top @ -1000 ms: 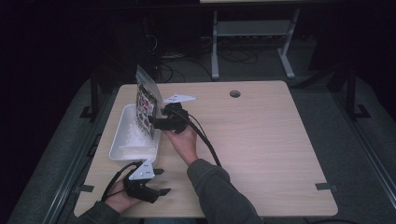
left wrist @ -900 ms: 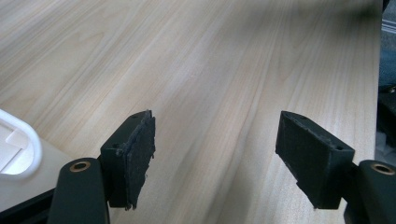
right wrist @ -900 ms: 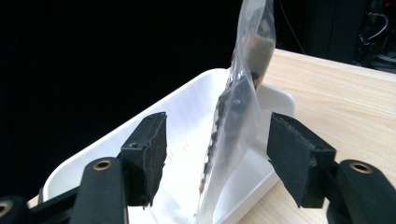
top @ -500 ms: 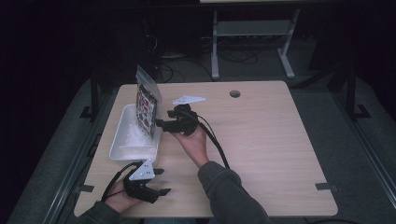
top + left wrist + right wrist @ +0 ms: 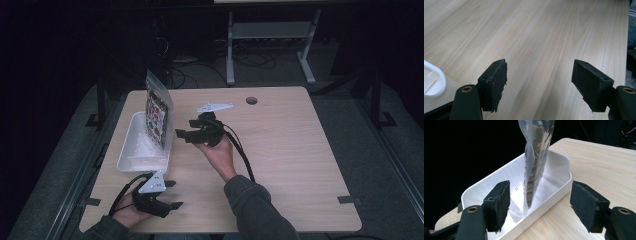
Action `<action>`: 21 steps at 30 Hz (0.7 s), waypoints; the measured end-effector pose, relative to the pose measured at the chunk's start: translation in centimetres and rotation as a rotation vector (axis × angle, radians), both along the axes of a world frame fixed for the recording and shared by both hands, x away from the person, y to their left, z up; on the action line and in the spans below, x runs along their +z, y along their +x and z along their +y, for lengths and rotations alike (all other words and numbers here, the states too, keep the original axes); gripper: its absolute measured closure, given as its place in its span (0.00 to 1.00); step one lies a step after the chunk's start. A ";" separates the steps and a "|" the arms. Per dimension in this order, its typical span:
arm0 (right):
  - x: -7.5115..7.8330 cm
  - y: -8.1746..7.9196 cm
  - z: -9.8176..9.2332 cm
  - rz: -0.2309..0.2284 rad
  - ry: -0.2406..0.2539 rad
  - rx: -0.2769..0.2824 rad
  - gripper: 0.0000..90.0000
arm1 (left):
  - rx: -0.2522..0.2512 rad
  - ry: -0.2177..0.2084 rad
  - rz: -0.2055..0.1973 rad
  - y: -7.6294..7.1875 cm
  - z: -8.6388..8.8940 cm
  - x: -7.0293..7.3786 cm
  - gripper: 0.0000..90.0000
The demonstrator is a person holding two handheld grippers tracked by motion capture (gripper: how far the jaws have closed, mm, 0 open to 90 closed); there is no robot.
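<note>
At table's left edge: bag (image 5: 158, 112) upright in tray (image 5: 131, 150) | right gripper (image 5: 182, 135) jaws just released, empty | left gripper (image 5: 172, 195) jaws apart.

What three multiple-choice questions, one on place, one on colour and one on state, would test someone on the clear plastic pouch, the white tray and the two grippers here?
1. Where does the clear plastic pouch with printed contents stand?
A. flat on the wooden table
B. upright in the white rectangular plastic tray
C. between the right gripper's jaws

2. What colour is the tray?
A. white
B. blue
C. black

3. How does the right gripper stand?
A. shut on the pouch
B. shut on the tray
C. open, holding nothing

Answers: 1 B, the pouch rises from inside the tray; 2 A, its walls are white; 3 C, the pads stand apart, short of the pouch, having just been opening.
</note>
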State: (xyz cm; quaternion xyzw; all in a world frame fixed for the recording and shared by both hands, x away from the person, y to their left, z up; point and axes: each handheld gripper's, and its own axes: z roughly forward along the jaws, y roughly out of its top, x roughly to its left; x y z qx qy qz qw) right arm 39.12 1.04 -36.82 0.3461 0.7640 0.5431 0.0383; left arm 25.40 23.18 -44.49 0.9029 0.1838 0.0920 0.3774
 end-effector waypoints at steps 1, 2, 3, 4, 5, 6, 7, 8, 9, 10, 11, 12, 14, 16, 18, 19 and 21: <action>0.0 0.0 -0.2 0.000 -0.002 -0.001 0.35 | 0.001 -0.002 0.001 0.0 0.0 0.0 0.31; 0.0 0.0 -0.4 0.000 -0.003 -0.001 0.35 | 0.001 -0.003 0.001 0.0 0.0 0.0 0.31; 0.0 -0.1 -0.7 0.003 -0.001 -0.002 0.35 | 0.001 -0.004 0.000 0.0 0.0 0.0 0.31; 0.0 -0.2 -0.9 0.006 -0.001 -0.003 0.34 | 0.001 -0.004 0.001 0.0 -0.1 0.0 0.31; 0.0 -0.2 -1.1 0.006 0.000 -0.003 0.34 | 0.001 -0.004 0.001 0.0 -0.1 0.0 0.31; 0.0 -0.2 -1.4 0.006 -0.002 -0.003 0.34 | 0.000 -0.005 0.000 0.0 -0.1 0.0 0.31; 0.0 -0.3 -1.7 0.010 -0.002 -0.003 0.34 | 0.001 -0.005 0.001 0.0 -0.1 0.0 0.31; -0.1 -0.3 -1.9 0.011 0.000 -0.003 0.34 | 0.001 -0.006 0.001 0.0 -0.1 0.0 0.31; -0.1 -0.3 -2.1 0.013 -0.002 -0.003 0.34 | 0.001 -0.006 0.001 0.0 -0.1 0.0 0.31; -0.1 -0.4 -2.3 0.013 -0.002 -0.005 0.33 | 0.002 -0.006 0.000 0.0 -0.1 0.0 0.31; -0.1 -0.4 -2.5 0.014 -0.001 -0.006 0.33 | 0.002 -0.006 0.000 0.0 -0.1 0.0 0.31; -0.1 -0.5 -2.8 0.017 -0.001 -0.010 0.33 | 0.002 -0.006 0.001 0.0 -0.1 0.0 0.31; -0.2 -0.5 -3.2 0.018 -0.001 -0.012 0.33 | -0.001 -0.006 0.005 0.1 -0.1 0.0 0.31; -0.2 -0.6 -3.6 0.020 -0.002 -0.013 0.33 | -0.002 -0.007 0.006 0.1 -0.1 0.0 0.31; -0.2 -0.7 -4.0 0.020 -0.004 -0.015 0.33 | -0.002 -0.008 0.004 0.1 -0.1 0.0 0.31; -0.2 -0.7 -4.1 0.022 -0.006 -0.015 0.32 | -0.001 -0.009 0.003 0.0 -0.1 0.0 0.31; -0.2 -0.8 -4.5 0.020 -0.008 -0.016 0.32 | -0.001 -0.009 0.003 0.0 -0.1 0.1 0.30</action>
